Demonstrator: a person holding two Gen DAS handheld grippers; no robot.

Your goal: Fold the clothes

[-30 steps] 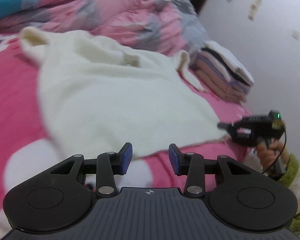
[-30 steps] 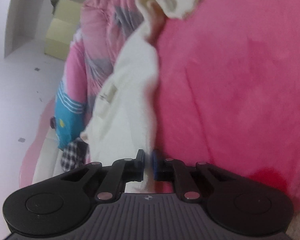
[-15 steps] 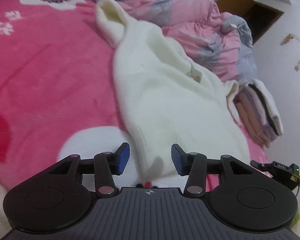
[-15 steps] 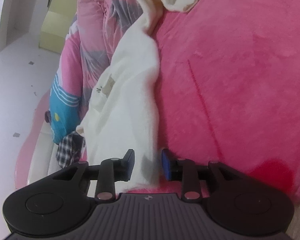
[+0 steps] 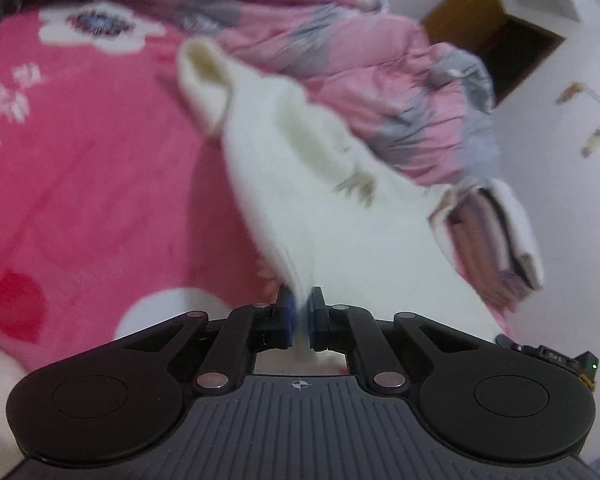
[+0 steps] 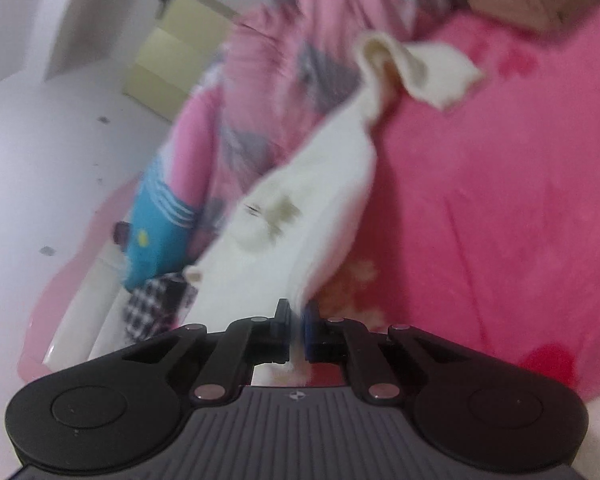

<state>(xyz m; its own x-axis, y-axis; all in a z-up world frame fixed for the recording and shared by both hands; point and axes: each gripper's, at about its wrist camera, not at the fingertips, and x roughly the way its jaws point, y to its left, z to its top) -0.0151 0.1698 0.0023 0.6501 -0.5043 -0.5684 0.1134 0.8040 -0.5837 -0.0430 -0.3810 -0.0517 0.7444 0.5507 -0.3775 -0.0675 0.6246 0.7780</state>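
Sweater hem (image 5: 300, 300) is what both your claws are pinching right now. Your left gripper (image 5: 299, 318) has just closed, its blue pads pressed together on a thin fold of cream knit; your right gripper (image 6: 297, 330) has likewise just closed on the same bottom edge at its other corner, cloth bunched between the pads.

From those two pinches the cream sweater (image 6: 300, 216) runs away from you, its far end resting on the pink bedspread (image 5: 80, 200), the near part seemingly lifted. The frames are blurred, so how high it hangs is hard to say.

To do this lift well, I'd judge you should raise both hands evenly and keep them apart so the hem stays taut; a sagging middle would crease the fold. Carry it smoothly toward the collar end.

The sweater is soft, fuzzy and pale cream, with a small tan motif (image 5: 356, 186) on its front and one sleeve cuff (image 5: 204, 76) splayed open at the far side. Beyond it lie a rumpled pink-and-grey quilt (image 5: 380, 92) and a stack of folded clothes (image 5: 496, 236).
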